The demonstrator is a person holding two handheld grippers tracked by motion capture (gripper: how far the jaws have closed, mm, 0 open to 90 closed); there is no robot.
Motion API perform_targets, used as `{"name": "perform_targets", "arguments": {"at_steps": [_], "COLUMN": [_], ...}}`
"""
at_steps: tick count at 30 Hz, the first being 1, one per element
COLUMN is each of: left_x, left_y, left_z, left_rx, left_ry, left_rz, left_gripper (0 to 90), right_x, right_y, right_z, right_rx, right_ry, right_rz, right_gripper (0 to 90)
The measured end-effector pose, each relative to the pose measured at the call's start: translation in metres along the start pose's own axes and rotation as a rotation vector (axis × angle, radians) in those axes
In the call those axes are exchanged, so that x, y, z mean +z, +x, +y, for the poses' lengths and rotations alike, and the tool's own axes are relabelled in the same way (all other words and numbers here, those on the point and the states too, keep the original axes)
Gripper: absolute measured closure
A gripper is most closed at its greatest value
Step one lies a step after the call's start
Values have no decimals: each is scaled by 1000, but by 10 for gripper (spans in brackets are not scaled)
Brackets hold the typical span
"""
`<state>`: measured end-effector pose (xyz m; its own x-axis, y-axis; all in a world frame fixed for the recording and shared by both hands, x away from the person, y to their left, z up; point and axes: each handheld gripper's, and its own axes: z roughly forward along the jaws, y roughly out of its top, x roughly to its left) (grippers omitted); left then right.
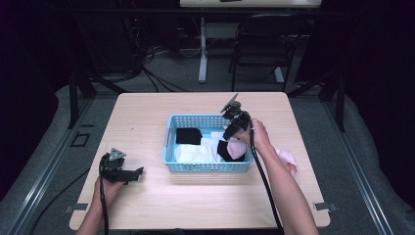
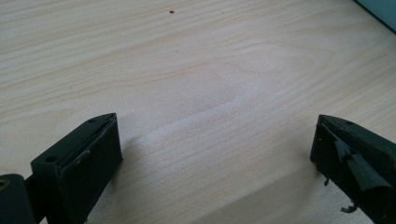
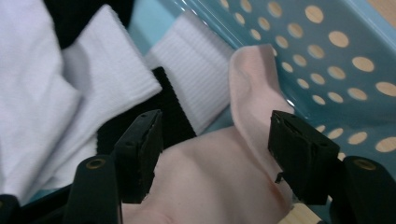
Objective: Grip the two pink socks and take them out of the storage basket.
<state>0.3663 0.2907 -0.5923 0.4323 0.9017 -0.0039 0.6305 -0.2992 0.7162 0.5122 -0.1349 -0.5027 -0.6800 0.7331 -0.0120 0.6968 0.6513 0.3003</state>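
Observation:
A blue perforated basket (image 1: 209, 168) stands mid-table and holds white socks (image 1: 193, 152), black socks (image 1: 189, 135) and a pale pink sock (image 1: 238, 148). My right gripper (image 1: 232, 131) dips into the basket's right end. In the right gripper view its jaws stand open (image 3: 215, 126) on either side of the pink sock (image 3: 219, 177), which rests against the basket wall (image 3: 327, 60). A black sock (image 3: 169, 106) and white socks (image 3: 51, 98) lie beyond. My left gripper (image 1: 138, 172) lies low on the table, left of the basket. It is open (image 2: 215, 126) over bare wood (image 2: 210, 70).
Another pink sock (image 1: 288, 159) lies on the table right of the basket, partly behind the right forearm. A black chair (image 1: 262, 46) and a white table leg (image 1: 202, 49) stand on the floor beyond the far edge.

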Motion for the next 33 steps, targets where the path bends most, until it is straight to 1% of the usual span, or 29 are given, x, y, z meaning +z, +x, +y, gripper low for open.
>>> {"name": "perform_targets", "arguments": {"at_steps": [1, 2, 3, 4, 5, 6, 7, 8, 9, 10, 13, 14, 15, 16, 17, 18, 19, 20, 21, 22, 23, 25, 26, 27, 28, 30, 32, 33], "left_x": [0, 0, 0, 0, 0, 0, 0, 0, 0, 0, 0, 0, 0, 0, 0, 0, 0, 0, 0, 0, 0, 0, 0, 0, 0, 0, 0, 0], "left_y": [0, 0, 0, 0, 0, 0, 0, 0, 0, 0, 0, 0, 0, 0, 0, 0, 0, 0, 0, 0, 0, 0, 0, 0, 0, 0, 0, 0], "left_z": [0, 0, 0, 0, 0, 0, 0, 0, 0, 0, 0, 0, 0, 0, 0, 0, 0, 0, 0, 0, 0, 0, 0, 0, 0, 0, 0, 0], "left_rx": [0, 0, 1, 0, 0, 0, 1, 0, 0, 0, 0, 4, 5, 5, 5, 6, 6, 6, 6, 7, 7, 7, 7, 7, 7, 7, 7, 7], "left_ry": [0, 0, 0, -1, -1, 0, 0, 0, 0, 0, -2, -1, -2, -2, -2, -1, -1, -2, -2, -2, -2, -2, -2, -2, -2, -2, -1, -2], "left_rz": [0, -1, -1, 0, 0, 0, -1, 0, 0, 0, -2, -2, -3, -3, -3, -3, -3, -4, -3, -3, -3, -3, -3, -3, -3, -3, -3, -3], "left_gripper": [17, 17, 17, 17, 17, 18, 17, 17, 17, 17, 17, 17, 17, 17, 17, 17, 17, 17, 17, 17, 17, 17, 17, 17, 17, 17, 17, 17], "right_x": [1, 2, 3, 4, 5, 5, 7, 9, 11, 10, 12, 11, 11, 9, 6, 3, 0, -5, -10, -15, -19, -30, -34, -37, -38, -38, -34, -31], "right_y": [0, 0, 0, 1, 1, 1, 2, 2, 4, 3, 5, 4, 4, 4, 4, 4, 5, 6, 8, 10, 14, 19, 22, 24, 27, 33, 38, 40], "right_z": [0, 0, 0, 0, 0, 1, 2, 2, 2, 3, 3, 3, 2, 2, 1, 0, -1, -2, -4, -5, -6, -8, -9, -9, -10, -12, -14, -15], "right_rx": [-4, -5, -3, -7, -5, -13, -7, -12, -8, -22, 0, -5, 12, 13, 21, 18, 26, 28, 30, 28, 28, 7, 6, 0, 8, -15, -28, -23], "right_ry": [3, 13, 21, 15, 16, 23, 23, 29, 28, 49, 29, 39, 22, 27, 23, 17, 1, -4, -28, -40, -64, -86, -102, -103, -113, -87, -61, -55], "right_rz": [-16, -22, -39, -66, -73, -80, -97, -115, -120, -136, -148, -145, -133, -130, -114, -102, -82, -65, -52, -36, -29, -2, 17, 39, 61, 61, 88, 92], "right_gripper": [373, 380, 393, 405, 435, 472, 504, 559, 616, 672, 852, 880, 887, 890, 892, 895, 895, 896, 896, 897, 896, 897, 896, 896, 896, 894, 893, 892]}}
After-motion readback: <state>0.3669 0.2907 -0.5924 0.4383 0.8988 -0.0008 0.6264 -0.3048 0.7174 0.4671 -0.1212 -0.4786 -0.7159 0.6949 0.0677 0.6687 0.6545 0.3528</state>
